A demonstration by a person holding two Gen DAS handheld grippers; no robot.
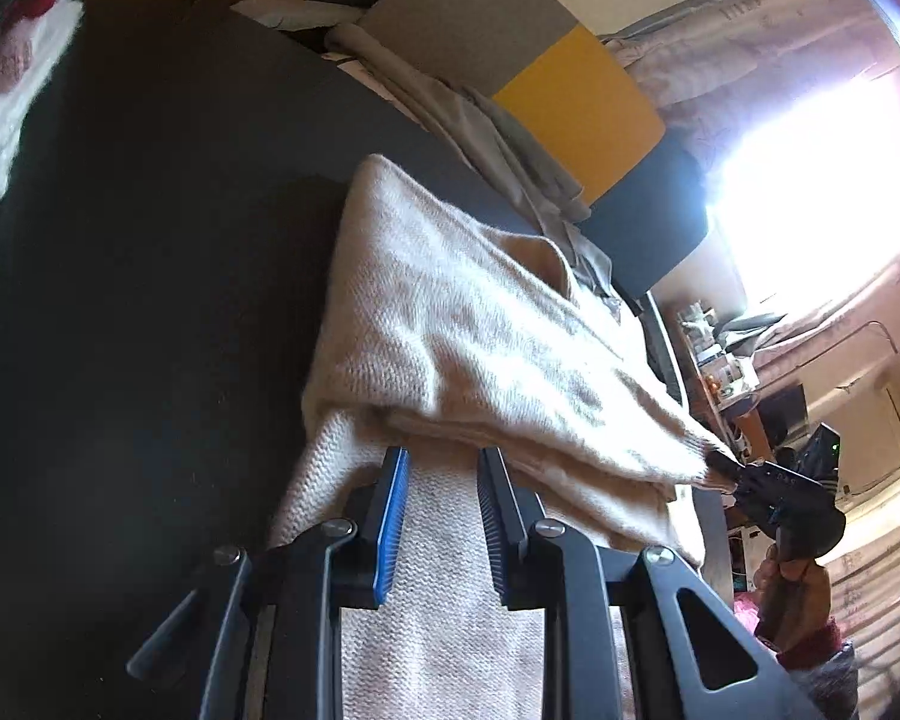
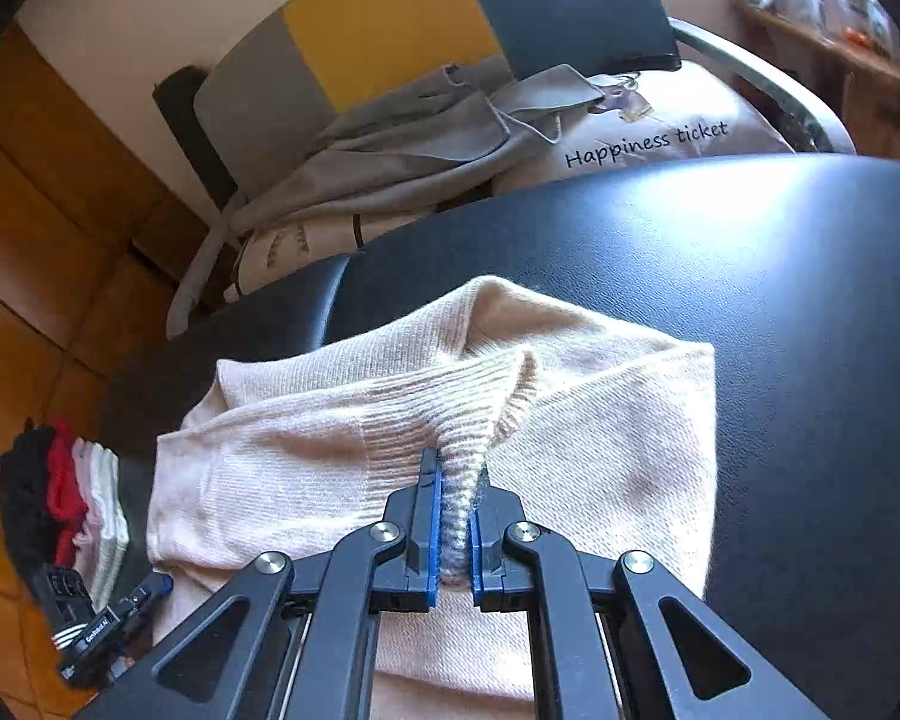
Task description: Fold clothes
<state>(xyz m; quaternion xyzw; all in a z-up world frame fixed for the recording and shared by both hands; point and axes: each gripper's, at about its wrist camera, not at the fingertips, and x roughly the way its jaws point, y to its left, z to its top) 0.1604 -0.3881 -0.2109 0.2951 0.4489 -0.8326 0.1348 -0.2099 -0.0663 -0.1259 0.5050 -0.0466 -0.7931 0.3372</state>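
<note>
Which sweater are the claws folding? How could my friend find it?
Look for the big black table in front of the chairs. On it lies a cream, ribbed knit sweater, partly folded, with its ribbed edge pinched in the right claw. The stack of black, red and white folded clothes sits beside it and the grey garment is draped on a chair, so it is the only cream one.
</note>
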